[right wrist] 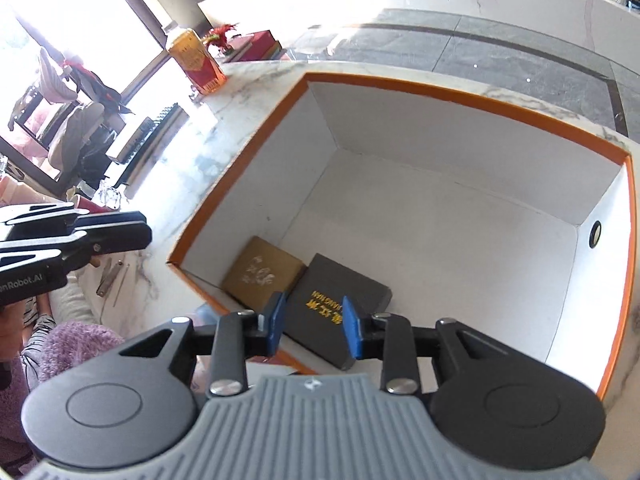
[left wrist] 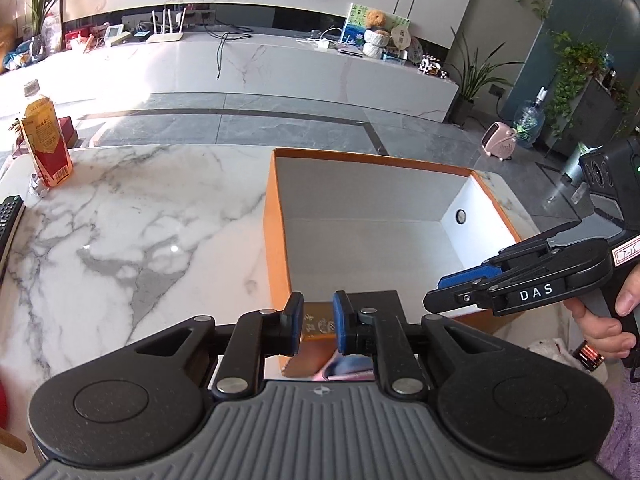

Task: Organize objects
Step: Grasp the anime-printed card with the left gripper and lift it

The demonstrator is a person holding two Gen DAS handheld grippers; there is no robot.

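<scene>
An orange box (left wrist: 270, 216) with a white inside stands on the marble table (left wrist: 140, 216); it also shows in the right wrist view (right wrist: 440, 88). In its near corner lie a gold box (right wrist: 262, 274) and a dark grey box (right wrist: 340, 308) with gold lettering, side by side. My left gripper (left wrist: 317, 322) is open and empty above the box's near edge, with the gold box (left wrist: 318, 324) seen between its pads. My right gripper (right wrist: 314, 322) is open and empty just above the dark grey box. It shows in the left wrist view (left wrist: 460, 292) over the box's right side.
A yellow and red drink bottle (left wrist: 44, 140) stands at the table's far left; it also shows in the right wrist view (right wrist: 196, 60). A remote control (left wrist: 10, 220) lies at the left edge. Small metal tools (right wrist: 110, 276) lie on the table near the left gripper (right wrist: 132, 232).
</scene>
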